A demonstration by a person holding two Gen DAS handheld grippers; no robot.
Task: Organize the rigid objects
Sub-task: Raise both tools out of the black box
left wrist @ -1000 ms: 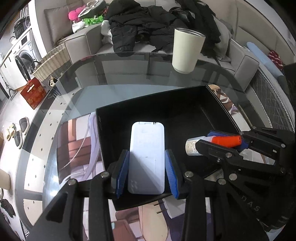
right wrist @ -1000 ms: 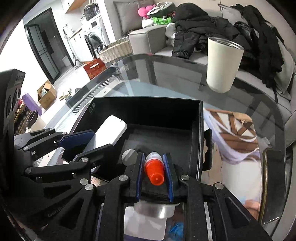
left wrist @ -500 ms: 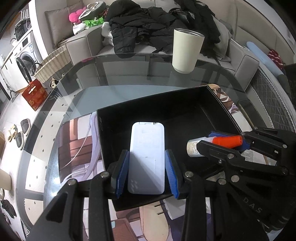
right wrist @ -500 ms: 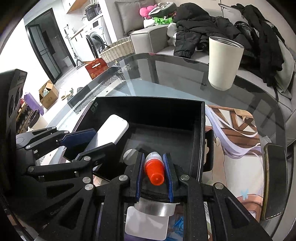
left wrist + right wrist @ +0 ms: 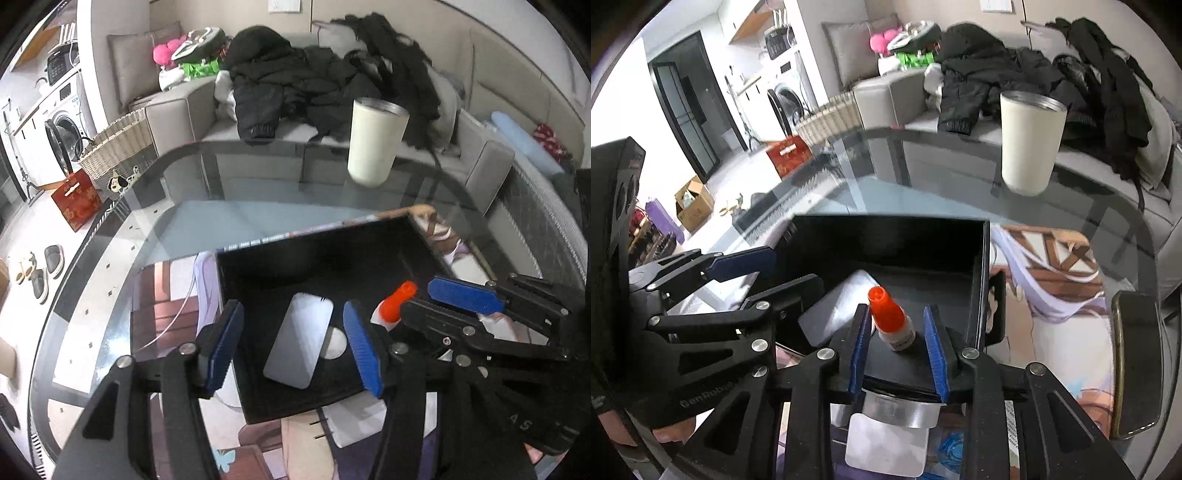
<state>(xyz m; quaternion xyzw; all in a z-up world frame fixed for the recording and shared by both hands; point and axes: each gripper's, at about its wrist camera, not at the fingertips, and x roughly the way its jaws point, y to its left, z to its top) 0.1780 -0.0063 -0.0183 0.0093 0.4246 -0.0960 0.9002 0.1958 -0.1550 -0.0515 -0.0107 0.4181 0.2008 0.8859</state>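
white phone (image 5: 299, 339) lies flat in black box (image 5: 314, 258); orange-capped bottle (image 5: 892, 321) tilted inside.

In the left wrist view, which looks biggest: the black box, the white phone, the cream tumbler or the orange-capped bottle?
1. black box
2. white phone and cream tumbler look alike; the phone is nearer, so unsure
3. orange-capped bottle, partly hidden

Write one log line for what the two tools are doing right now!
left tool: open, white phone lying in black box | right tool: open, orange-capped bottle between its fingers, over the box
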